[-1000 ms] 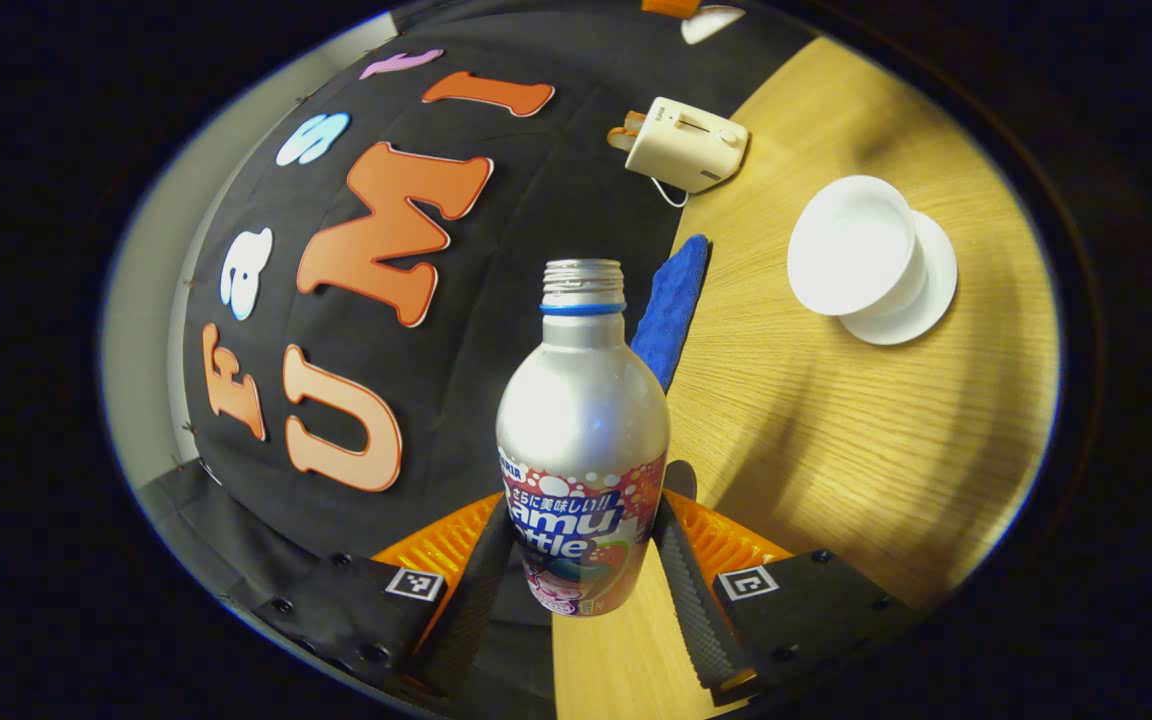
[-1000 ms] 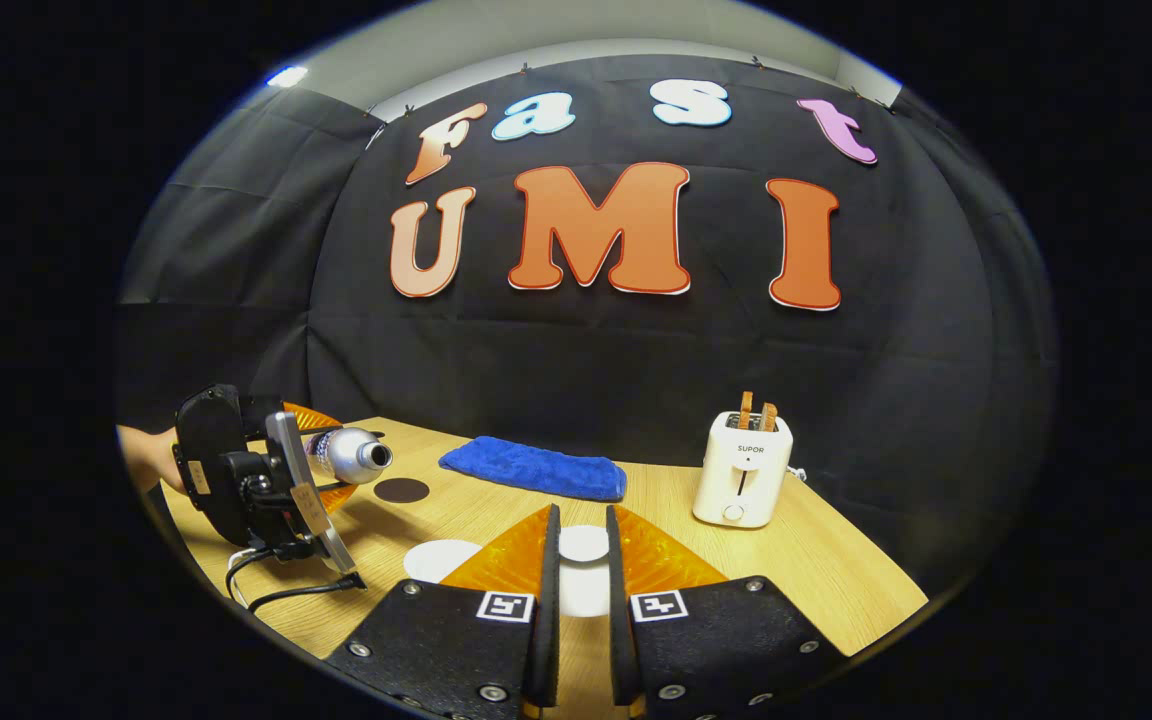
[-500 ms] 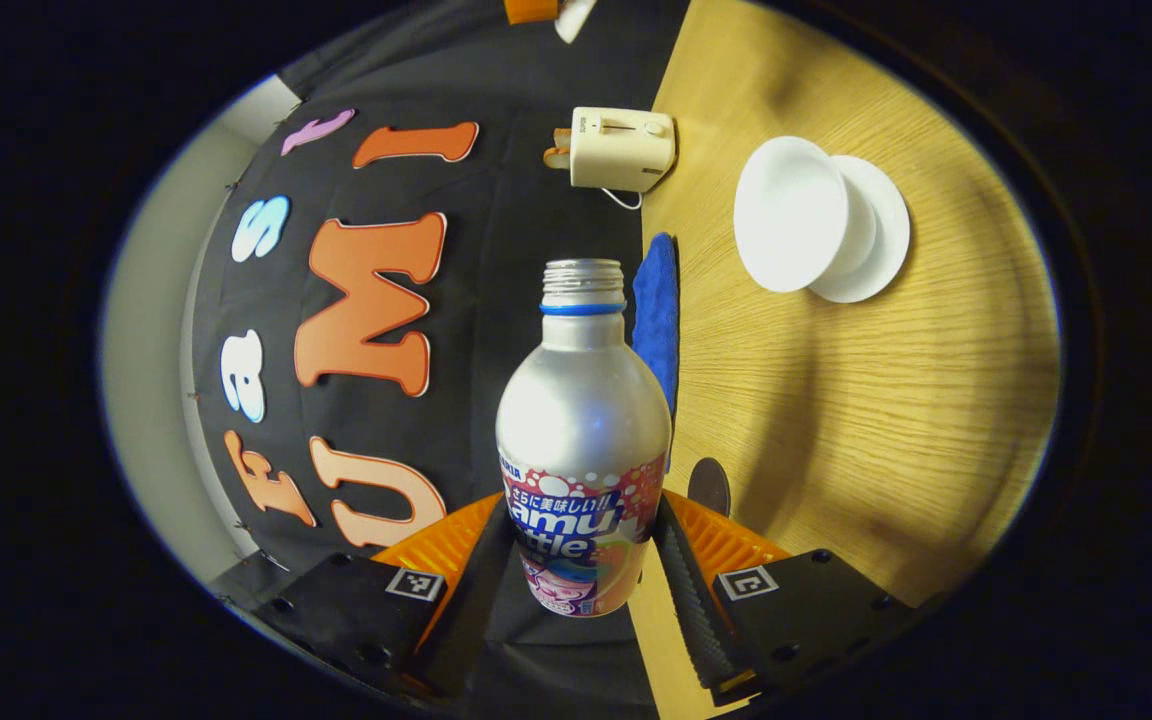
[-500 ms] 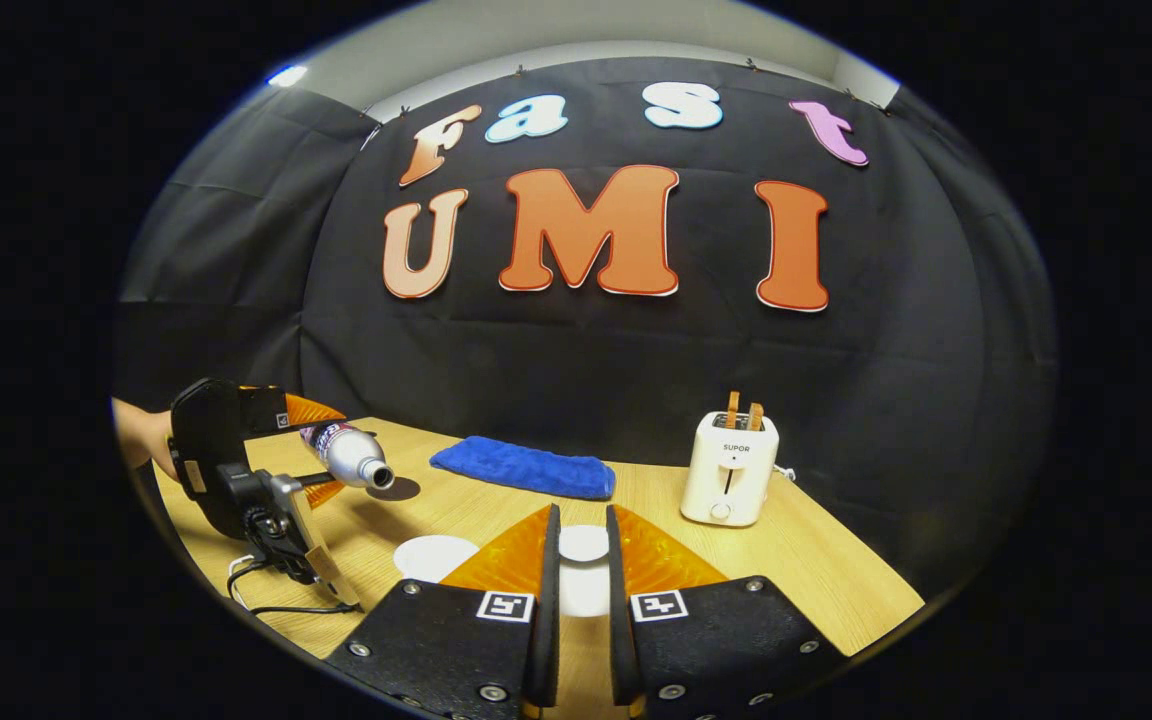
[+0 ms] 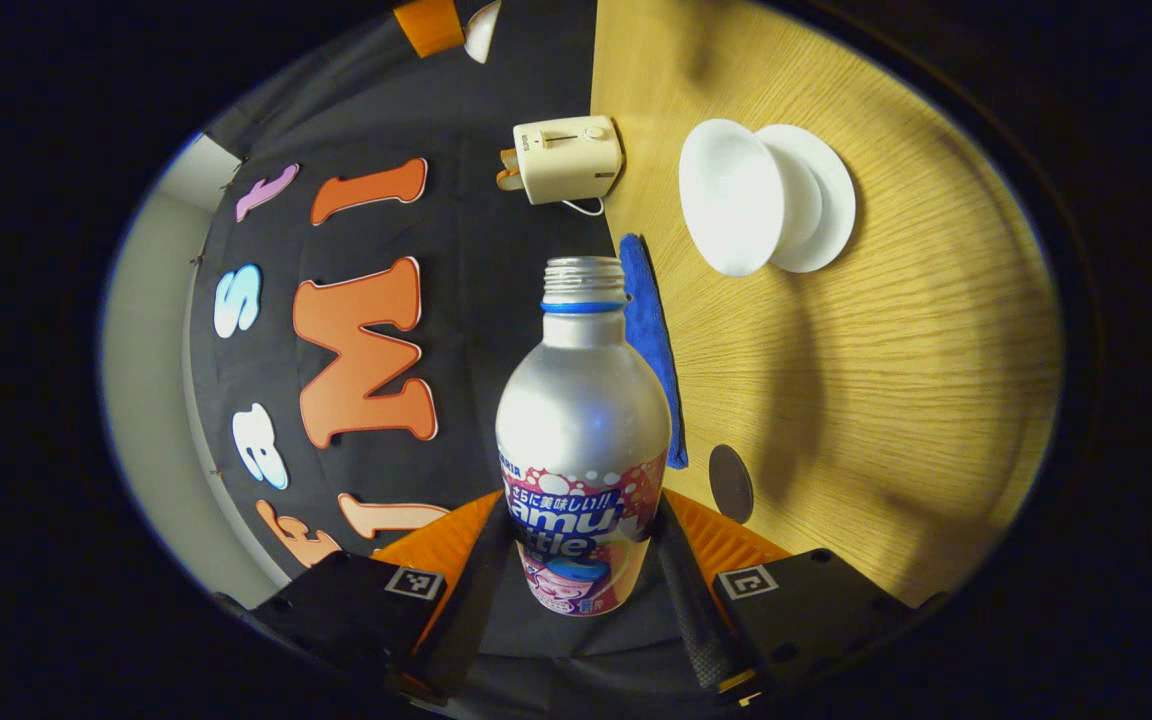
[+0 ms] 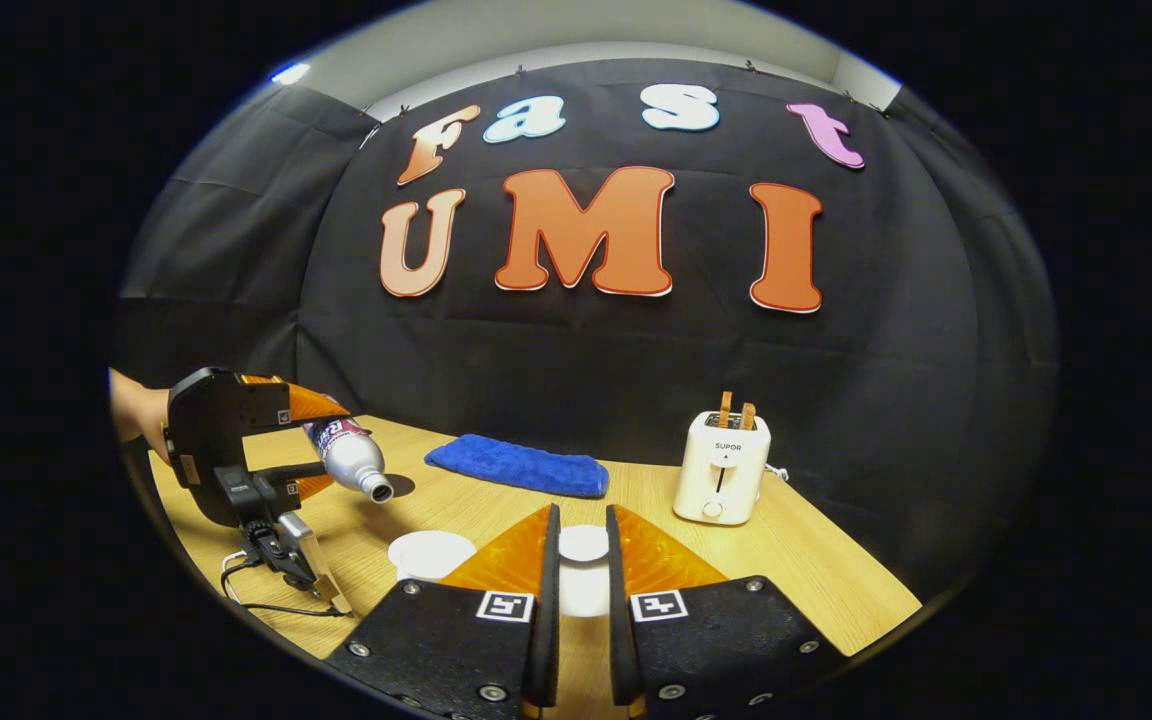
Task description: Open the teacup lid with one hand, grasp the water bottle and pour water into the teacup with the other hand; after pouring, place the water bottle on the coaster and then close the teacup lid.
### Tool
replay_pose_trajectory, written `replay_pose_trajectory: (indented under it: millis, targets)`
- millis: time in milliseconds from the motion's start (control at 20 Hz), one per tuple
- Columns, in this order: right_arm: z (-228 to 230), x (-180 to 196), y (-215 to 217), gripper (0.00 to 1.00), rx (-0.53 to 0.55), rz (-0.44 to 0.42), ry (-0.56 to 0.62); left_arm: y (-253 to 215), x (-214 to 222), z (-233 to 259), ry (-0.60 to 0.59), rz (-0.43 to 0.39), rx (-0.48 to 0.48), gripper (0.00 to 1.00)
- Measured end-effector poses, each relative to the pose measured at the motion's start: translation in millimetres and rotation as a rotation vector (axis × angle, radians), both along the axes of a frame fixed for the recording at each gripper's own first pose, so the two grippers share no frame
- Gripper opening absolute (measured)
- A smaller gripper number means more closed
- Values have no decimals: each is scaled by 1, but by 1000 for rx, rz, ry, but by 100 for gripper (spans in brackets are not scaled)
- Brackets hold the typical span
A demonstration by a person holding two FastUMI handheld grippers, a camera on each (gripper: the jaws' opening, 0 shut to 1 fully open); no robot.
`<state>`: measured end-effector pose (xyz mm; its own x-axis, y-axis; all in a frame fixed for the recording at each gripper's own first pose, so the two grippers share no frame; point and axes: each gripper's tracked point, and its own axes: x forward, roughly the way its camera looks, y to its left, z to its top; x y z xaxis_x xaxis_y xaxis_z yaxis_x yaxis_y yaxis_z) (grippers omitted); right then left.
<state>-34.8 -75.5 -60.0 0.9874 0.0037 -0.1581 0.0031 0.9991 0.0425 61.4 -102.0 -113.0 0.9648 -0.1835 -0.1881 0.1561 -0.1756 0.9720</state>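
Left gripper (image 5: 576, 560): fingers clamped on the lower body of the water bottle (image 5: 583, 440), one finger on each side of the label band. In the right gripper view this gripper (image 6: 311, 440) sits at the left edge of the tabletop (image 6: 816, 570), held by a hand (image 6: 136, 410).
Water bottle: uncapped, tipped forward and down, with its mouth (image 6: 376, 490) above the tabletop, up and to the left of the teacup (image 6: 428, 553), not over it.
Coaster (image 5: 731, 483): dark disc, bare, on the tabletop near the bottle's base as seen in the left gripper view.
Teacup: white, open, standing on a white saucer (image 5: 821, 200).
Right gripper (image 6: 583, 580): fingers closed to a narrow gap on the white teacup lid (image 6: 584, 545), held up off the cup.
Bystanders: blue cloth (image 6: 516, 465) and toaster (image 6: 721, 467) at the back of the tabletop, well apart from the cup.
Step in hand (judged): lid is off; bottle is being brought to the pour.
Next move (judged): carry the mouth over the cup's opening, then increase the tilt gradually. Keep the lid clear of the pour path. Risk: pouring short of the rim wets the tabletop.
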Motion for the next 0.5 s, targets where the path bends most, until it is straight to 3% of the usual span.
replay_pose_trajectory:
  millis: [150,200,500]
  targets:
    - [0,0,0,22,-7,-3,-3,-5,2,-1,-8,-18,39,87]
    - [1,0,0,22,-9,-6,-8,-8,2,0,-9,-25,52,82]
    - [1,0,2,21,-22,0,-10,-15,1,8,-38,-58,109,84]
